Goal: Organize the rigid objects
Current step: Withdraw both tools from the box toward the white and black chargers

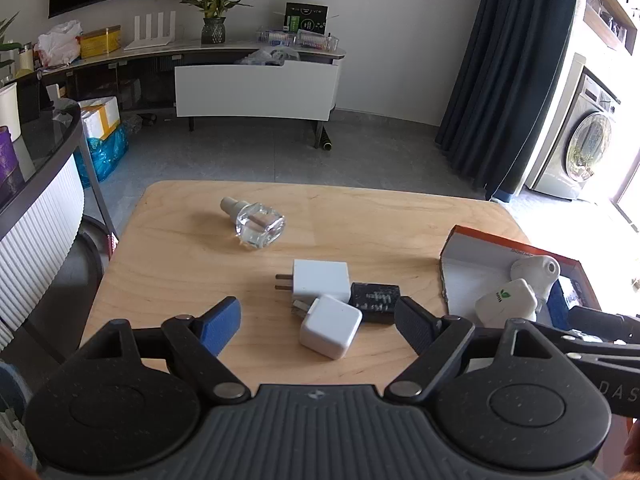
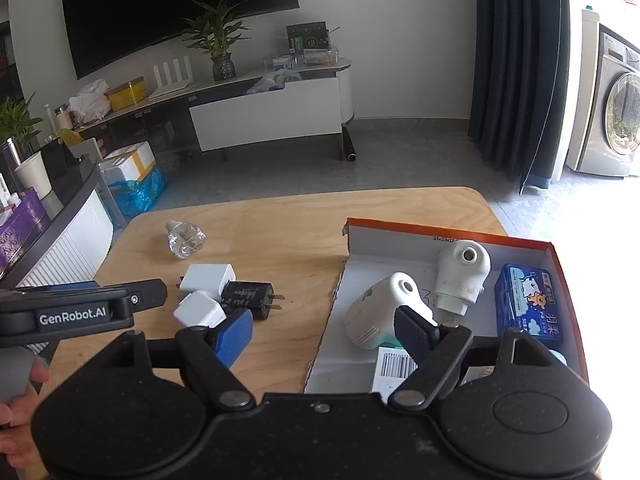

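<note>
We hold both grippers spread and empty above the near edge of the table [image 1: 192, 240]. Our left gripper [image 1: 316, 322] hovers over three chargers huddled mid-table: a white charger [image 1: 322, 280], a smaller white cube charger [image 1: 330, 326] touching it, and a black adapter [image 1: 376, 300] pressed against both. Our right gripper [image 2: 324, 332] straddles the left wall of the cardboard box [image 2: 400, 240] at the right edge, which already holds two white plug-in devices and a blue packet. A glass bottle [image 1: 258, 222] lies on its side toward the far-left corner. Because the chargers touch, closing on one may drag its neighbours or skid off the slick plastic; the bottle looks ready to roll.
</note>
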